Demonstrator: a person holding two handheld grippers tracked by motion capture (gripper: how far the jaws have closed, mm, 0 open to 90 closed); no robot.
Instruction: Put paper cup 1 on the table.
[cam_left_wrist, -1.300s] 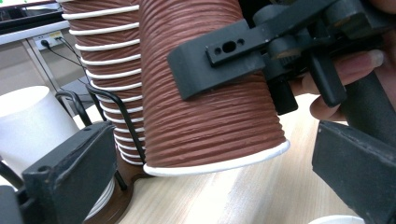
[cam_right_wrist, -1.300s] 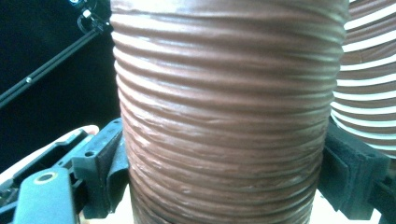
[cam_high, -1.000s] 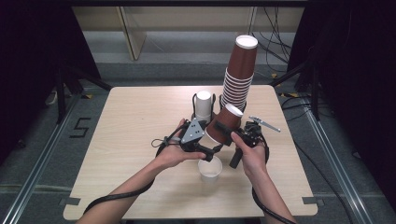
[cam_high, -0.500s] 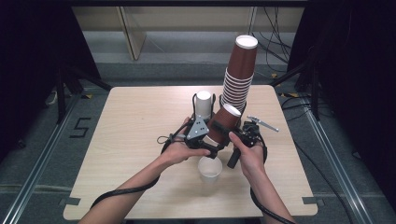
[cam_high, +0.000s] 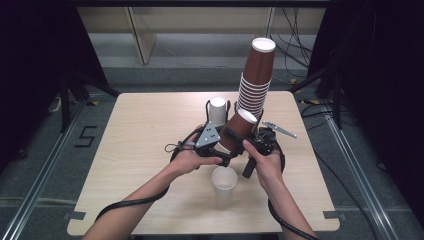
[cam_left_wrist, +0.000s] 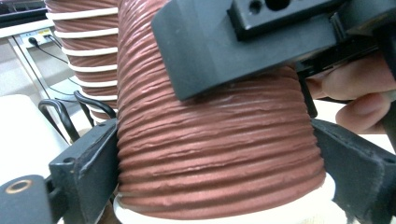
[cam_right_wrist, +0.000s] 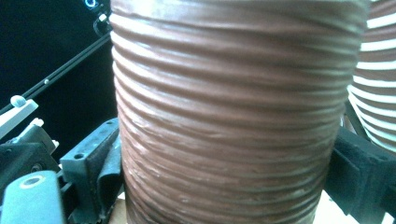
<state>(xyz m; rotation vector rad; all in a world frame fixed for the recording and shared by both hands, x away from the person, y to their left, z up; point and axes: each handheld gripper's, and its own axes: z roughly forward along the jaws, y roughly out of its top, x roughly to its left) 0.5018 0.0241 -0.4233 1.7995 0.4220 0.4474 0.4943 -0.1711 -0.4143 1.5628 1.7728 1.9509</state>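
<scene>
A brown ribbed paper cup (cam_high: 241, 127) hangs tilted, bottom up, over the table's middle, held between both hands. My left gripper (cam_high: 226, 148) has just been closing. In the left gripper view its jaws sit against both sides of the cup (cam_left_wrist: 219, 140) just above the white rim. My right gripper (cam_high: 246, 136) has just been opening. Higher up the cup (cam_right_wrist: 224, 116) still stands between its jaws, both of which touch the ribbed wall. A tall stack of brown cups (cam_high: 257, 75) stands upside down right behind.
A white cup (cam_high: 217, 110) stands upside down behind my left hand. Another white cup (cam_high: 224, 181) stands upright in front, below the grippers. A small grey tool (cam_high: 280, 130) lies to the right of the stack. Dark stands and cables surround the wooden table (cam_high: 145, 150).
</scene>
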